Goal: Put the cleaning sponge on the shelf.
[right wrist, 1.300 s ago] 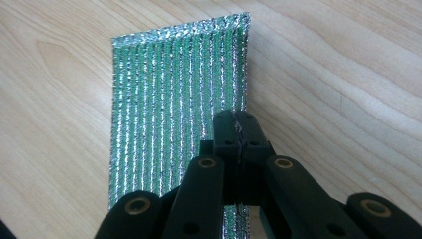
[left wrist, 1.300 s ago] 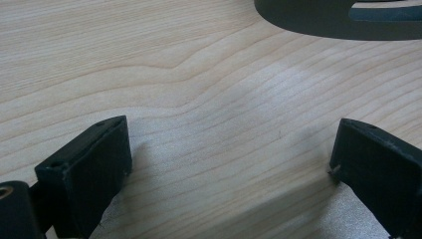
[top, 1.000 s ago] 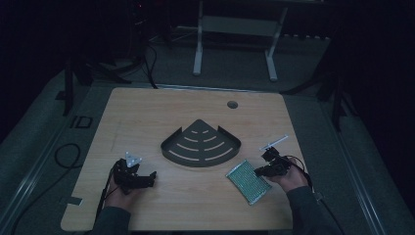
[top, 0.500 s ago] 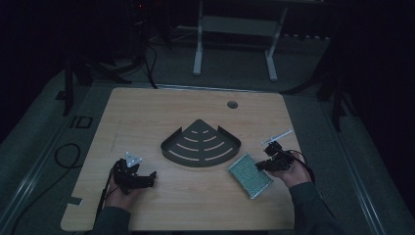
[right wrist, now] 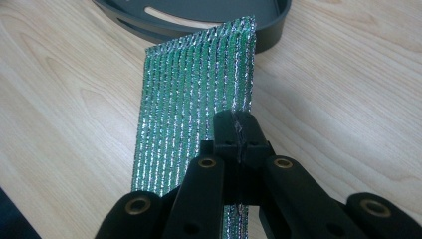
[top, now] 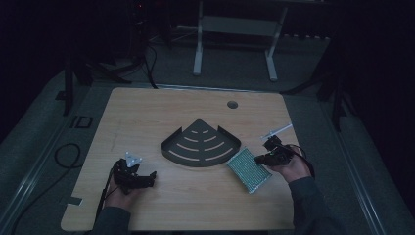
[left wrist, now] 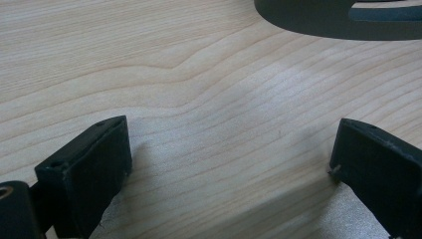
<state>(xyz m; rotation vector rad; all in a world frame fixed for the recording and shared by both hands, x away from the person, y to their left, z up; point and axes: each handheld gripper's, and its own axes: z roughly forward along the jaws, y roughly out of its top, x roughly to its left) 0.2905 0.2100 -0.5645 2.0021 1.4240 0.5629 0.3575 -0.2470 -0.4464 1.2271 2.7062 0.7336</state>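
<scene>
Pinching one edge of the green, silver-threaded scrubber [right wrist: 194,99], the right gripper [top: 272,155] has its jaws pressed tight on the mesh, as the right gripper view shows. The scrubber lies on the worktop [top: 147,117] just right of the dark fan-shaped tray [top: 200,145], its far end at the tray's rim; whether it touches the rim I can't tell. Over at the near left, the left gripper [top: 135,177] rests low on the wood with its jaws spread wide and nothing between them.

The hold looks thin to me: only a narrow strip of mesh sits in the jaws, near their tips. A quick lift or a tug sideways could let the scrubber slide out. Dragged forward, its far edge may catch on the tray's rim and push the tray along. A thin pale stick [top: 277,131] lies just beyond the right hand, and a careless swing could knock it.
</scene>
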